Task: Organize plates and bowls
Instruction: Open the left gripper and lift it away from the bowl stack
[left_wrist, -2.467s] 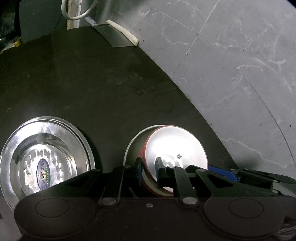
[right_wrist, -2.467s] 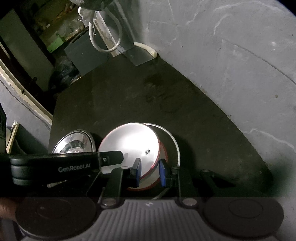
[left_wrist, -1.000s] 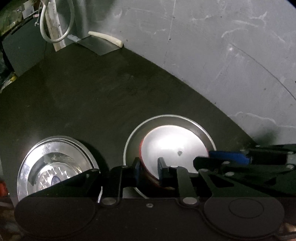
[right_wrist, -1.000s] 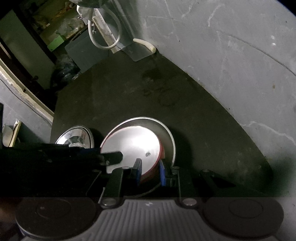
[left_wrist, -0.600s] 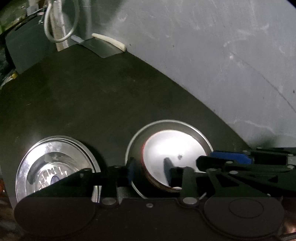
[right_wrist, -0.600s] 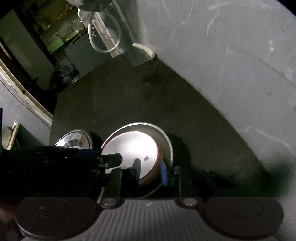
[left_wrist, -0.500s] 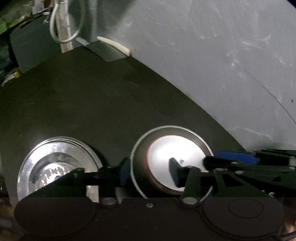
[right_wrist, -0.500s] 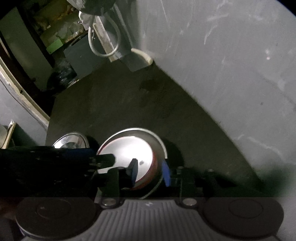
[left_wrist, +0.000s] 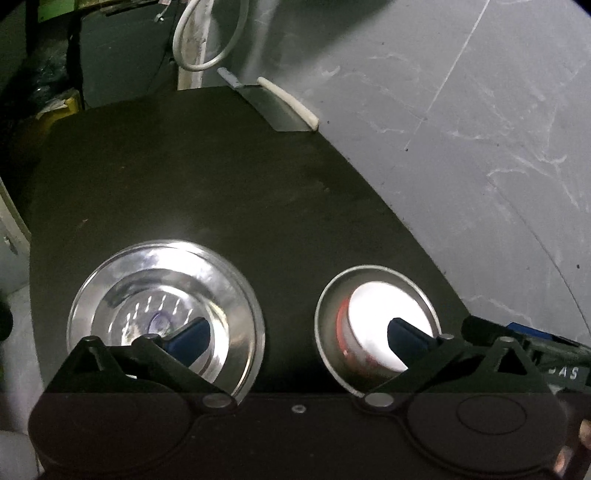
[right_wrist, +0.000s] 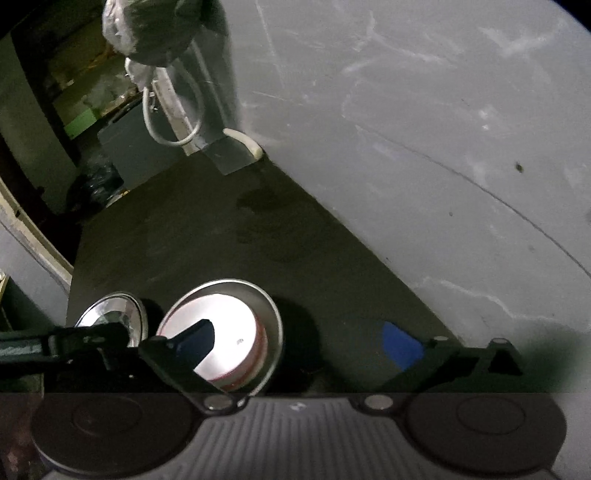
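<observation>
in the steel plate (left_wrist: 328, 332) — a red-rimmed bowl (left_wrist: 384, 310).

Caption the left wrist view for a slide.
Open left gripper above a dark counter, between a steel plate and a red-rimmed bowl nested in a steel dish.

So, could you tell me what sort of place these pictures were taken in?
Probably a dim home kitchen or utility corner. A dark countertop meets a grey marbled wall; on it sit a steel plate and a red-rimmed bowl inside a steel bowl, and a white cable hangs behind.
</observation>
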